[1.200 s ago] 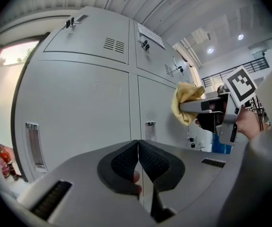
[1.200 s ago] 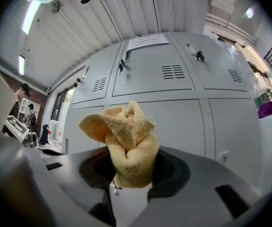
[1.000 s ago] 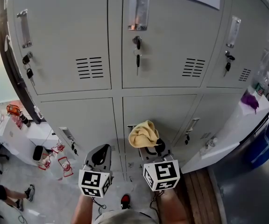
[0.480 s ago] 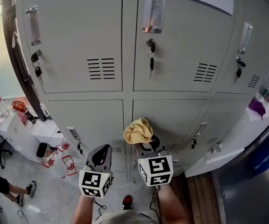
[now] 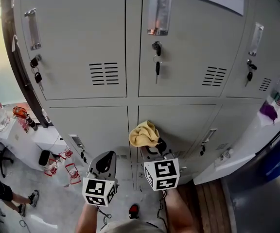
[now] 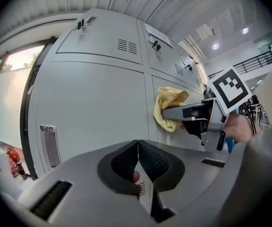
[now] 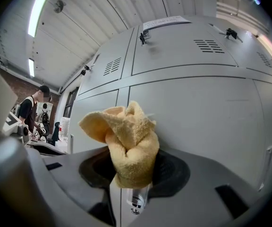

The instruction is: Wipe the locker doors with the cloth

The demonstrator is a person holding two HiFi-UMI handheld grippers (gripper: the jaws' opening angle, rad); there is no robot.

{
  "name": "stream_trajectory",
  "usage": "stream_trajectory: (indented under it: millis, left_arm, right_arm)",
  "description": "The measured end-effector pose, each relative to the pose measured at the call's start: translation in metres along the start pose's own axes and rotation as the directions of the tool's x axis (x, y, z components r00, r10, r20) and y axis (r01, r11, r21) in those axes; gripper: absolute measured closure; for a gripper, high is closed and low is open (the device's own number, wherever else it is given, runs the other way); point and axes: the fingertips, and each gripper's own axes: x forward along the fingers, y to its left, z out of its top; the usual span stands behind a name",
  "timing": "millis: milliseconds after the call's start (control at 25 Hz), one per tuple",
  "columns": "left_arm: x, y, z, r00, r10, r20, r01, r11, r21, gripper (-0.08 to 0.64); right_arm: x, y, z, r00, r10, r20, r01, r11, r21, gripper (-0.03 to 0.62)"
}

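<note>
Grey locker doors (image 5: 81, 47) are filling the frame, showing no wipe marks, so wiping is probably only starting. At centre frame the right gripper (image 7: 132, 176) is clenching the yellow cloth (image 7: 126, 136) close to a lower door. The left gripper (image 6: 137, 162) is hanging closed and empty.
</note>
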Motion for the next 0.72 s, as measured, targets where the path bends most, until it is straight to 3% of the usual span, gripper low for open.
stream_trajectory:
  millis: [720]
  left_arm:
    - [0.009, -0.008, 0.001, 1.0, -0.03, 0.009, 0.03, 1.0, -0.006, 0.537]
  right_arm:
    - [-0.009, -0.023, -0.007, 0.998, -0.063, -0.019, 0.062, 0.998, -0.028, 0.411]
